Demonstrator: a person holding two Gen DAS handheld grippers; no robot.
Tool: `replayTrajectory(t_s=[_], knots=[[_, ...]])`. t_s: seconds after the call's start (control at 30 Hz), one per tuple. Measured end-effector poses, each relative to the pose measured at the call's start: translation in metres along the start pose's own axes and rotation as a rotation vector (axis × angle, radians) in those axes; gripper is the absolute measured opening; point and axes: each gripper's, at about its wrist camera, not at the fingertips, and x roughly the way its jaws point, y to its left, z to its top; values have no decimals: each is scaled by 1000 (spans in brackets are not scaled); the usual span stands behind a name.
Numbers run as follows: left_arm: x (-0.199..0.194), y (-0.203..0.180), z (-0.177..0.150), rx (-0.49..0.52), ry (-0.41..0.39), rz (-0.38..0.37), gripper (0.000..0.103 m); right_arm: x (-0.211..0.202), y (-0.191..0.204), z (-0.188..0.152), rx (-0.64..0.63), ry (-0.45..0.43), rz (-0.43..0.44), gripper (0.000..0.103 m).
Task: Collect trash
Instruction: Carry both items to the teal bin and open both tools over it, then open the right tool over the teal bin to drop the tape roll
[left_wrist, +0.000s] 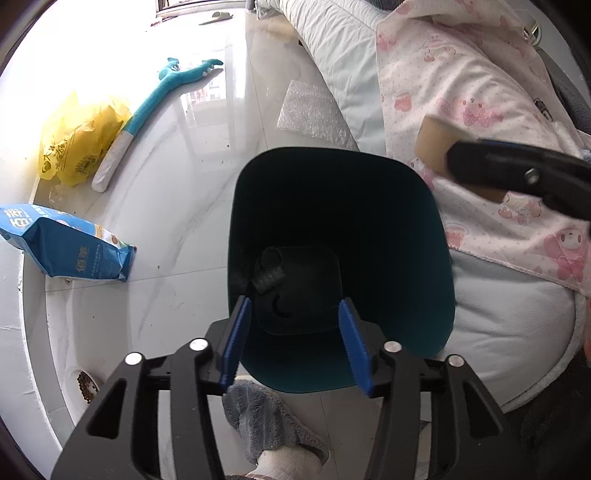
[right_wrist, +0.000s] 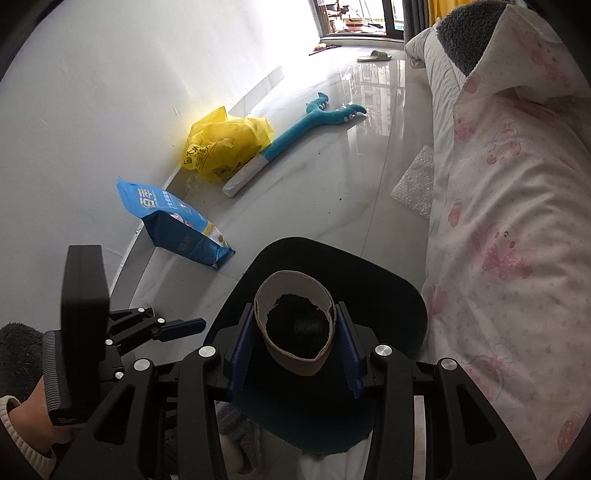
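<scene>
Over floor bin (right_wrist: 388, 295), right gripper (right_wrist: 295, 350) clamps cardboard tube (right_wrist: 295, 363), axis pointing downward.

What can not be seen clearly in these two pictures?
- Trash bin contents: left wrist view, too dark inside to identify.
- Bin interior: right wrist view, hidden by the cardboard roll in the right gripper.
- Bubble wrap: partly hidden behind the bedding.
- Blue bag print: too small to read.
</scene>
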Motion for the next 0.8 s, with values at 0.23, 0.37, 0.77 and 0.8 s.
replayTrajectory(t_s=[0.23,0.37,0.77,0.8], knots=[[-24,5,-1,23,-101,40,73,22,4,-4,15,63,-15,43],[-40,8,-1,31,-163,51,74,37,9,-6,12,102,-27,43],[-98,15,3,12,-399,93,85,72,9,-20,18,201,-65,43],[-103,14,4,14,-418,98,85,74,9,-21,19,209,-71,43]])
